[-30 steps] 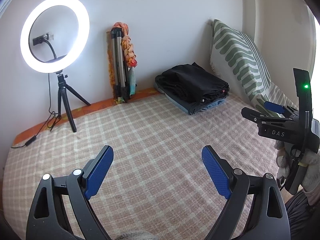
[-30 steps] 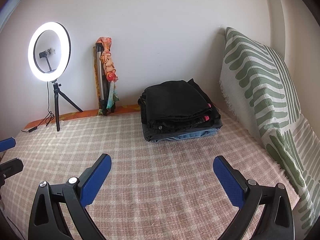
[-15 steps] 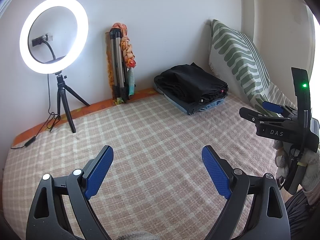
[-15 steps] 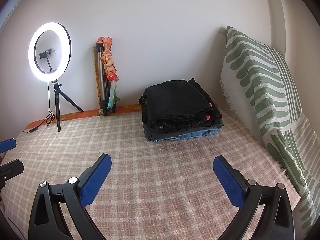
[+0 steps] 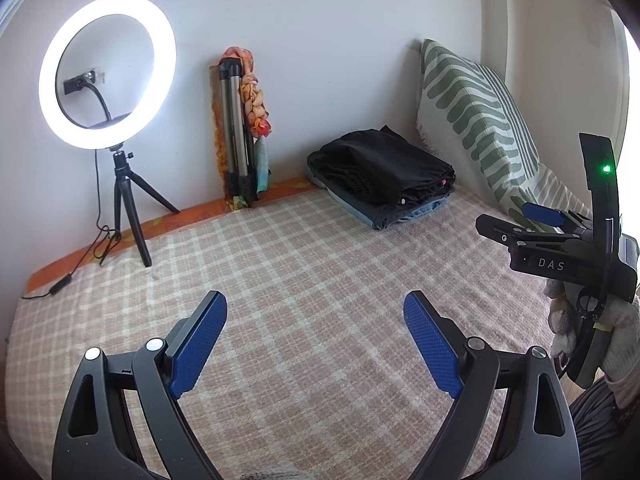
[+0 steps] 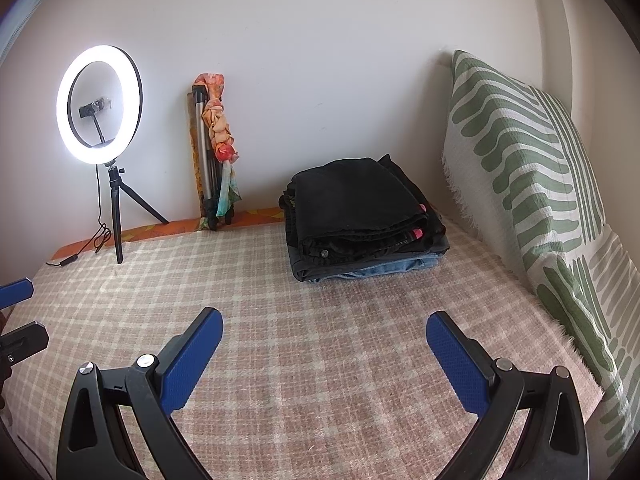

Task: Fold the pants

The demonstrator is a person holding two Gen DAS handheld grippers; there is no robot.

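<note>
Bed (image 6: pixel 320 360) with plaid cover, bare under both tools. Folded pants stack (image 6: pixel 360 220) at far end beside pillow (image 6: pixel 540 200), ahead and right of left hand-held gripper (image 5: pixel 316 340), straight ahead of right hand-held gripper (image 6: pixel 324 352), right nearer. Both jaws wide apart, gripping nothing, touching nothing.

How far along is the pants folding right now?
Done: a stack of folded pants sits on the bed by the pillow. In hand: nothing; the left claw and right claw are open. No unfolded pants are in view.
</note>
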